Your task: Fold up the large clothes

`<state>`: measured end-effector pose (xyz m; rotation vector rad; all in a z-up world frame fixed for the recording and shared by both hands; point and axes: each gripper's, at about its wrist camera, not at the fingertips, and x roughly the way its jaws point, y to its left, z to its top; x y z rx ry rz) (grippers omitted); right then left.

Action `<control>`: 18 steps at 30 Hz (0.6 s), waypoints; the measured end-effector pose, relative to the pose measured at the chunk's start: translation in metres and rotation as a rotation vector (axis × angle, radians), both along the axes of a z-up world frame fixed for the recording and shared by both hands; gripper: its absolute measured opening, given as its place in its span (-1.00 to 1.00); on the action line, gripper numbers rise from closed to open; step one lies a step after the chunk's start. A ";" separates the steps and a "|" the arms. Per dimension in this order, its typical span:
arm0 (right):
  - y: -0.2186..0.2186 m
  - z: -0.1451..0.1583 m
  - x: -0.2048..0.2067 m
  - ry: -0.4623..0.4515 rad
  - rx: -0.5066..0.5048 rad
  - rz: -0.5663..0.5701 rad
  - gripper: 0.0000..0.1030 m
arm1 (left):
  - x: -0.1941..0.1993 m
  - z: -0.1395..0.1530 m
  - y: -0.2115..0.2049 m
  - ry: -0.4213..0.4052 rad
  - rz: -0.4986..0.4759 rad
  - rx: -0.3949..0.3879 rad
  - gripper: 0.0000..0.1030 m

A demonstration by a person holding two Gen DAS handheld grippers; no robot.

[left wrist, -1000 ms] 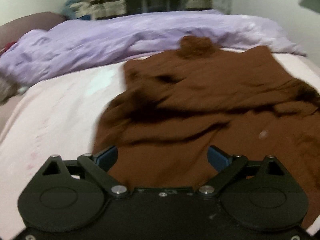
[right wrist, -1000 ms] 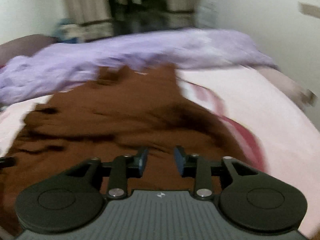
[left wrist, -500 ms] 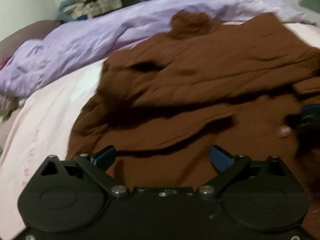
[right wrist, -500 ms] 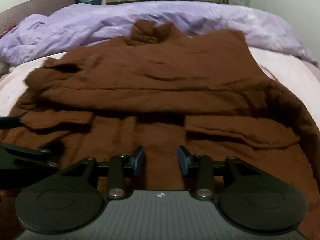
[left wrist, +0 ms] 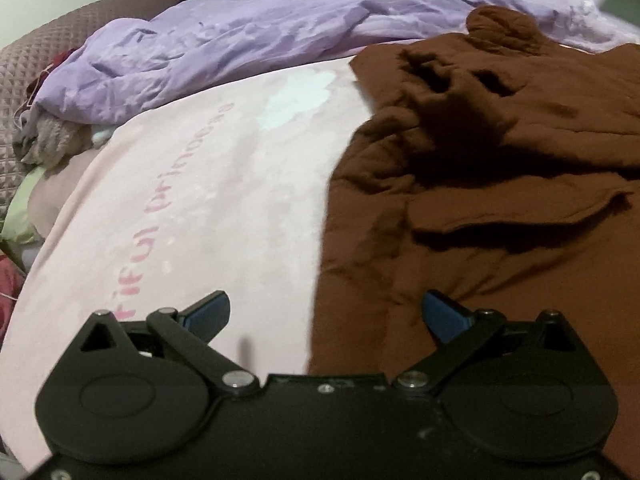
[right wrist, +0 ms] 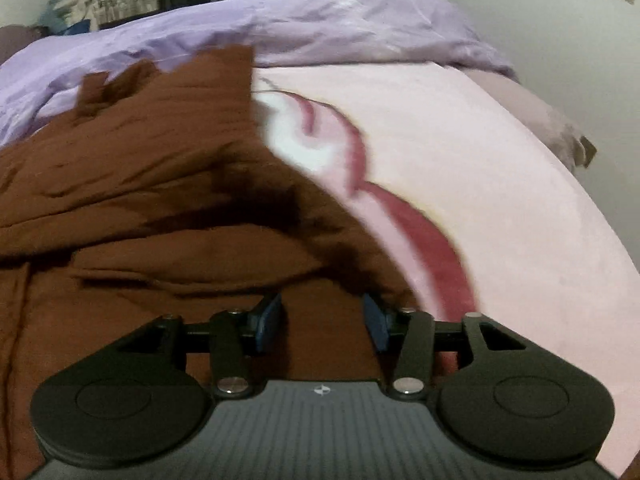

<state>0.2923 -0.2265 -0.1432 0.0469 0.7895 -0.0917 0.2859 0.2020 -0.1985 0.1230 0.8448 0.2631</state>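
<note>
Behind, a lilac duvet [left wrist: 248, 36] borders the brown garment [left wrist: 480, 184] on the pink bed [left wrist: 208, 184]; the left tool [left wrist: 326, 314] spread wide over its edge, the right tool [right wrist: 322, 322] half-spread above it, both empty.

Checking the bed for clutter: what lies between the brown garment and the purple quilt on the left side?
Only bare pink sheet, in the left wrist view, between the brown garment and purple quilt.

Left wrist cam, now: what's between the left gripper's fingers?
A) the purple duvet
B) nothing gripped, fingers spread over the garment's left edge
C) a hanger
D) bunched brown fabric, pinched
B: the left gripper has its fingers wide apart and empty, poised over the boundary where the brown garment meets the pink sheet.
</note>
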 end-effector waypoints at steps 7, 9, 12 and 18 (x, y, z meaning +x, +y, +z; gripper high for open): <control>-0.019 0.018 -0.032 -0.029 0.045 0.037 0.04 | -0.021 0.011 0.001 -0.002 0.006 0.052 1.00; -0.015 0.028 -0.044 -0.042 -0.020 0.052 0.42 | -0.033 0.014 0.001 0.011 0.002 0.051 1.00; -0.014 0.039 -0.069 -0.076 -0.109 0.069 0.54 | -0.058 0.014 0.002 0.033 -0.011 0.034 1.00; -0.034 0.037 -0.103 -0.041 -0.105 0.086 0.61 | -0.104 0.015 0.015 0.046 0.030 -0.084 1.00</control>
